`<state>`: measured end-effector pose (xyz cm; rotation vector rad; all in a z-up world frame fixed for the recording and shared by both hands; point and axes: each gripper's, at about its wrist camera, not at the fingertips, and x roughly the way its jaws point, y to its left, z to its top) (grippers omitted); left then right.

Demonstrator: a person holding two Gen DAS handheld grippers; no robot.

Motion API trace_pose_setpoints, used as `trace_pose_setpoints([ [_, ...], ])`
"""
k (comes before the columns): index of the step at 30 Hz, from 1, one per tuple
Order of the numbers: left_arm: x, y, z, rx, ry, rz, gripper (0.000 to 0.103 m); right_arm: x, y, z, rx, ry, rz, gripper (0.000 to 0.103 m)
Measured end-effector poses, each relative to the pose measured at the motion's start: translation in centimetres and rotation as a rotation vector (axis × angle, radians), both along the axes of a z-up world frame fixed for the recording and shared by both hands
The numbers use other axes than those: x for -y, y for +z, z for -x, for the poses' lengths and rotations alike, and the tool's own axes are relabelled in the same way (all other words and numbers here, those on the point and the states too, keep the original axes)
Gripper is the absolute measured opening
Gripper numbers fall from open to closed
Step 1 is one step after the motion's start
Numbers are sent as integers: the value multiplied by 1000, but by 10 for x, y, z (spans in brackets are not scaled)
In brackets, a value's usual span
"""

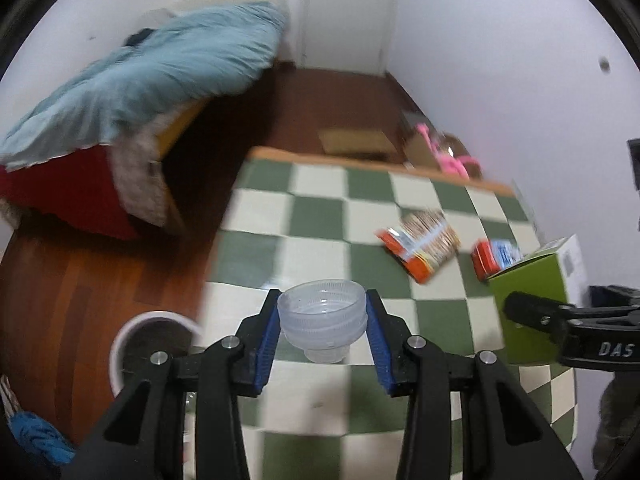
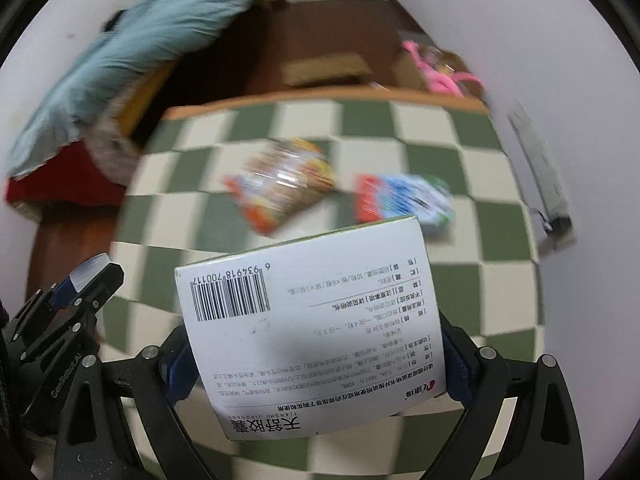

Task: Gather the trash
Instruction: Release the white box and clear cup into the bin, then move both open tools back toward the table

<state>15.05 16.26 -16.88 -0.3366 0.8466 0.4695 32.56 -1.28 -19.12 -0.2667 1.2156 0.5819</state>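
The left gripper (image 1: pixel 322 330) is closed on a clear ribbed plastic cup piece (image 1: pixel 322 314), its blue pads pressing the cup's sides, mouth facing forward; the right gripper (image 2: pixel 316 356) is clamped on a white-and-green cardboard medicine box (image 2: pixel 312 332), the box's long axis running forward from the jaws toward 12 o'clock. The relation that matters is where the round white bin (image 1: pixel 154 342) lies: in the left wrist view it stands on the wooden floor at about 9 o'clock from the left gripper, just off the edge of the green-and-cream checkered tabletop (image 1: pixel 320 208); the left hand looks the nearer one, so I judge the cup goes in first, with a swing leftward. An orange snack wrapper (image 1: pixel 420 246) and a red-and-blue packet (image 1: pixel 494 258) lie on the table toward 1 o'clock, not yet collected.
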Motion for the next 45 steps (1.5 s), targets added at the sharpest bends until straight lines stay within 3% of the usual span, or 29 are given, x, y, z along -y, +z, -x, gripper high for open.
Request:
trace_pose_setpoints([
  [3, -34, 19, 43, 25, 72, 0, 37, -42, 23, 28, -12, 77, -70, 97],
  [7, -82, 14, 100, 16, 167, 64, 37, -109, 27, 74, -62, 199, -126, 97],
  [11, -135, -25, 144, -35, 257, 176, 37, -185, 3, 121, -118, 307, -110, 97],
  [16, -185, -77, 168, -94, 308, 323, 38, -265, -43, 157, -167, 392, -26, 97],
  [17, -191, -84, 171, -107, 322, 332, 42, -283, -51, 162, -175, 403, -5, 97],
  [19, -207, -97, 184, -122, 372, 334, 71, -308, -67, 170, -178, 434, 43, 97],
  [20, -214, -101, 191, -121, 398, 329, 93, -320, -75, 173, -178, 442, 64, 98],
  [21, -220, -105, 199, -125, 430, 317, 100, -332, -83, 175, -187, 453, 83, 98],
  [23, -229, -112, 208, -140, 464, 313, 100, -350, -100, 179, -207, 475, 135, 98],
  [26, -237, -123, 222, -175, 504, 294, 101, -368, -114, 185, -220, 504, 172, 103],
  [33, -234, -124, 234, -202, 557, 213, 101, -388, -133, 196, -201, 521, 230, 103],
  [40, -220, -105, 237, -237, 558, 128, 101, -363, -129, 207, -154, 513, 294, 103],
  [45, -206, -85, 241, -238, 541, 95, 101, -337, -116, 215, -141, 498, 272, 103],
])
